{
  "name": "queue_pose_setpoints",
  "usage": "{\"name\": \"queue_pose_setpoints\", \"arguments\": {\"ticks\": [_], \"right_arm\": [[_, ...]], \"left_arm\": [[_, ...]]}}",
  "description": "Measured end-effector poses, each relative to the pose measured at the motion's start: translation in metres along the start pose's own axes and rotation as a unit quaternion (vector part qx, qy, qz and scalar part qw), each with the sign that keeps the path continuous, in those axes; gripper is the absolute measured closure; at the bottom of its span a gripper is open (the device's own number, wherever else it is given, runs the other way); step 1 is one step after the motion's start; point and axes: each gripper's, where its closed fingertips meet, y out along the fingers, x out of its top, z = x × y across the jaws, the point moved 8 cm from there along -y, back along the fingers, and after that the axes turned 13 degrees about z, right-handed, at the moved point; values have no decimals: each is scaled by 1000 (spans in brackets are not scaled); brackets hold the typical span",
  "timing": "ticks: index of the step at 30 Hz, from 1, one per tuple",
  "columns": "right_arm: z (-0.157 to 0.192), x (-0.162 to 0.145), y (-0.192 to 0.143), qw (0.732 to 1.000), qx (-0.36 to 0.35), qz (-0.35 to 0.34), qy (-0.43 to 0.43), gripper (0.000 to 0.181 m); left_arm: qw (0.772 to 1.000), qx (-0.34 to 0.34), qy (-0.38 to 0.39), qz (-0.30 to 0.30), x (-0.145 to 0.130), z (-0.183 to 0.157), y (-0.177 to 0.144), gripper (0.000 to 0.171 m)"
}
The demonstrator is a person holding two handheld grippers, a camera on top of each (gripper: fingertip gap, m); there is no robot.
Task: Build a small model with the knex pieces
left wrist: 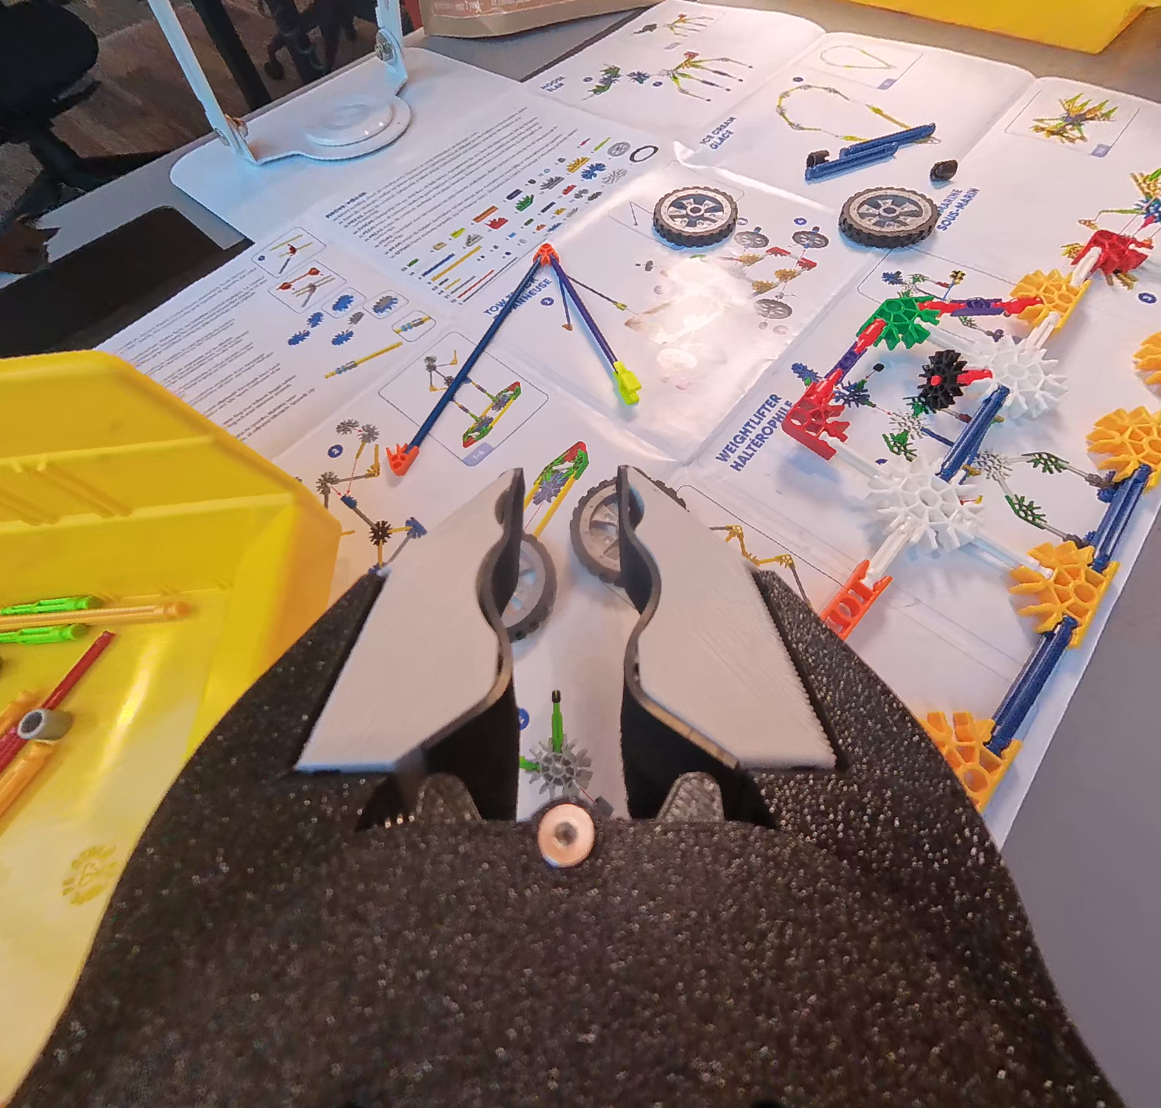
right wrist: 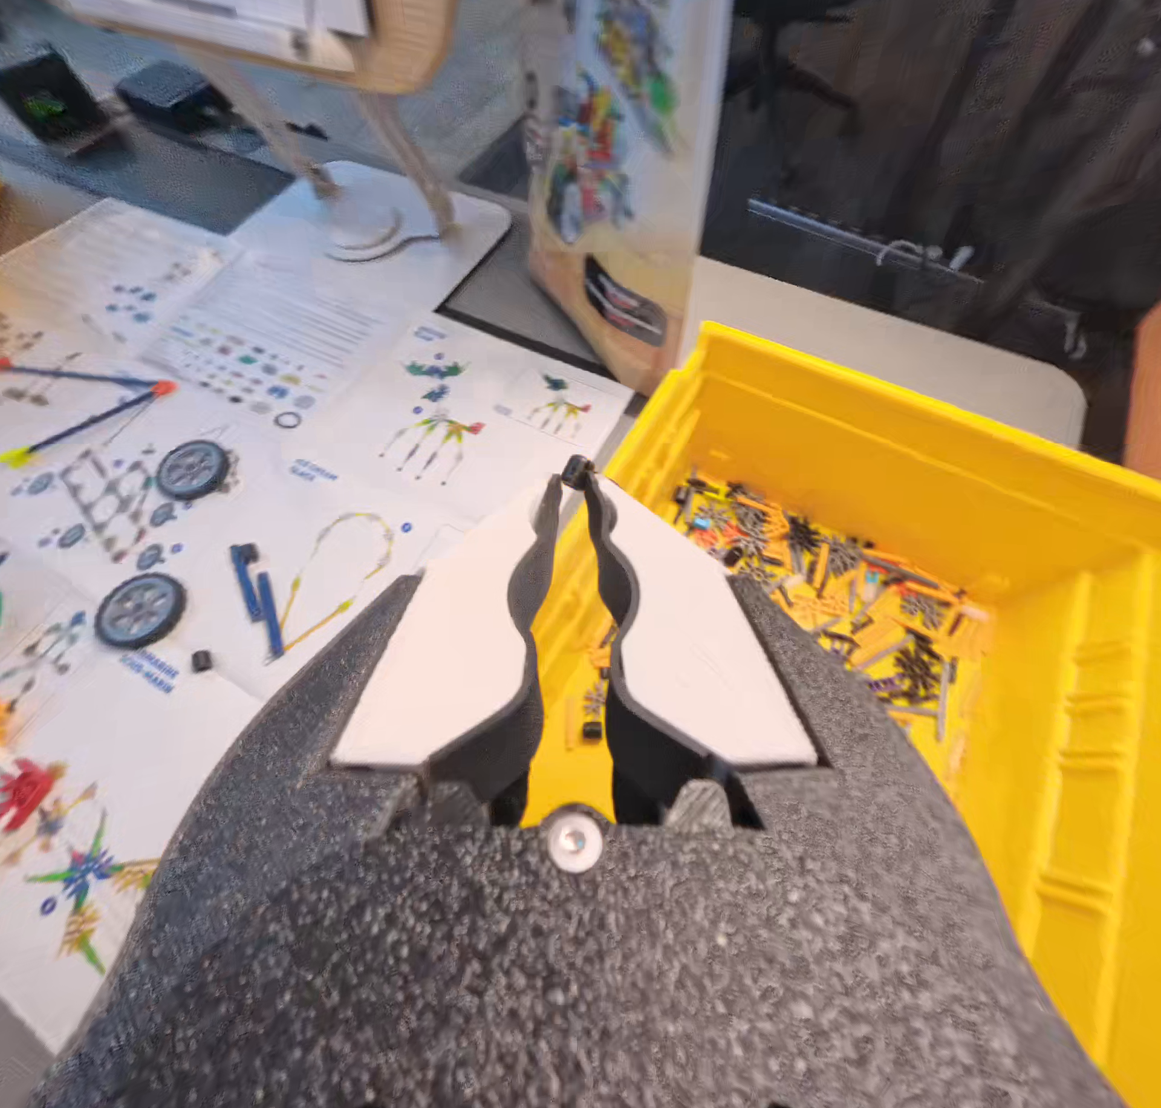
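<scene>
My left tongs were spread apart, hovering low over two small wheels on the instruction sheet. My right tongs had a tiny black connector pinched right at the tips, above the yellow bin's near rim. Light, stiff little bit, probably slippery. Farther off, the half-built model sat on the desk.

The left gripper hangs low and tilts downward, its grey fingers spread with a clear gap between the tips, nothing clamped. The right gripper is raised higher, its fingers drawn nearly together, pinching a small black piece at the tips.
</scene>
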Motion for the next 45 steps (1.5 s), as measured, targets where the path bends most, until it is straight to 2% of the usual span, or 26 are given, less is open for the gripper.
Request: {"name": "queue_pose_setpoints", "arguments": {"ticks": [2,4,7,12,16,19,21,23,26,28,31,34,38,45], "right_arm": [[55,12,6,992,34,36,-115,175],[96,10,22,976,40,102,-190,175],[134,-1,56,956,57,174,-230,175],[148,-26,105,941,67,245,-225,175],[149,-36,114,939,69,256,-219,174],[149,-31,99,946,69,229,-217,165],[142,-10,71,962,55,163,-211,163],[118,16,30,980,19,75,-182,163],[55,37,-27,994,-52,-21,-98,163],[8,30,-42,995,-80,-26,-47,163],[-43,5,-31,997,-76,2,9,163],[-69,-24,-2,997,-46,55,24,163],[-82,-47,36,994,-40,105,3,164],[-91,-42,86,988,-12,151,-18,166]], "left_arm": [[1000,1,4,2,1,-1,1,144],[1000,1,6,-1,2,-3,1,144],[1000,5,12,-6,4,-5,-3,145],[1000,10,10,-23,6,-3,-12,144],[999,11,10,-37,8,-2,-17,144],[999,12,13,-46,9,-3,-17,144],[998,12,19,-60,11,-4,-19,143],[996,11,25,-80,14,-6,-21,142],[994,15,30,-108,18,-7,-23,140],[990,24,38,-130,24,-10,-25,140],[985,29,49,-160,34,-17,-29,139],[983,33,52,-170,43,-25,-29,139],[985,42,52,-156,48,-38,-26,139],[987,57,48,-141,56,-51,-25,140]]}}
